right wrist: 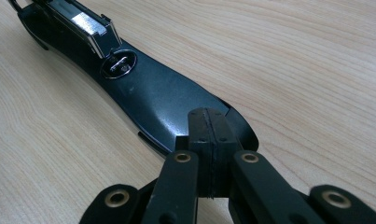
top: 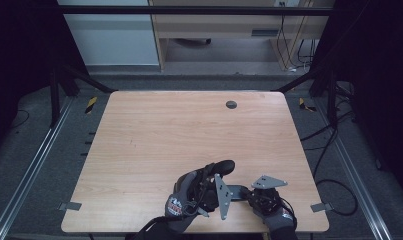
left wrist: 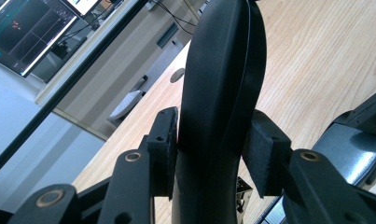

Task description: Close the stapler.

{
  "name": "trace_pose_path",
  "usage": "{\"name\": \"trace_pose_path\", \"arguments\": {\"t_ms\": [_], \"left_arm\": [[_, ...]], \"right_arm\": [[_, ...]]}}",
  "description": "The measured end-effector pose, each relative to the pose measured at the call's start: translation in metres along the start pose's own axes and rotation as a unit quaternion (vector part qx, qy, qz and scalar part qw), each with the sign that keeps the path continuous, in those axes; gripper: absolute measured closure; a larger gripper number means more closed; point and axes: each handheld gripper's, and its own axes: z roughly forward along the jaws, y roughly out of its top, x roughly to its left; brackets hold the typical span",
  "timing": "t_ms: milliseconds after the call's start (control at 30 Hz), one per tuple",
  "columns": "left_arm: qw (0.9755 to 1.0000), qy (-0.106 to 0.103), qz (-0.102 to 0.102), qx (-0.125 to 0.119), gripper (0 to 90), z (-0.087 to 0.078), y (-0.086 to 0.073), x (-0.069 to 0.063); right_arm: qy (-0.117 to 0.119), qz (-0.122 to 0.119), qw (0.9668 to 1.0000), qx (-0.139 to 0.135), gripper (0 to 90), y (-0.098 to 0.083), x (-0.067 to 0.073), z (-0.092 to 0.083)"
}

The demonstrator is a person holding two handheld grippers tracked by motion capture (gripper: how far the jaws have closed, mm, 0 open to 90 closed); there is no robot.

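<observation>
At the near edge of the wooden table [top: 154,135], right of centre, two gloved hands hold the grippers close together. The right gripper [right wrist: 208,140] has its jaws pressed together, resting against the near end of a black stapler [right wrist: 148,93]. The left gripper [left wrist: 213,149] pinches the stapler's black body between its pads. Farther off, a small round grommet [top: 231,104] sits near the table's far edge.

The surface [top: 154,135] is pale wood-grain, smooth and matt; the black stapler [right wrist: 162,100] looks like glossy plastic with bright metal parts; tool pads [left wrist: 262,149] are rough, matt black.
</observation>
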Motion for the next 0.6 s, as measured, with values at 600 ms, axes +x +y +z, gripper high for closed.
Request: {"name": "trace_pose_path", "arguments": {"t_ms": [600], "left_arm": [[0.9997,0.010,0.022,-0.003,57.7,0.006,-0.001,-0.013]], "right_arm": [[0.001,0.000,1.0000,-0.003,90.0,0.000,0.000,0.001]]}}
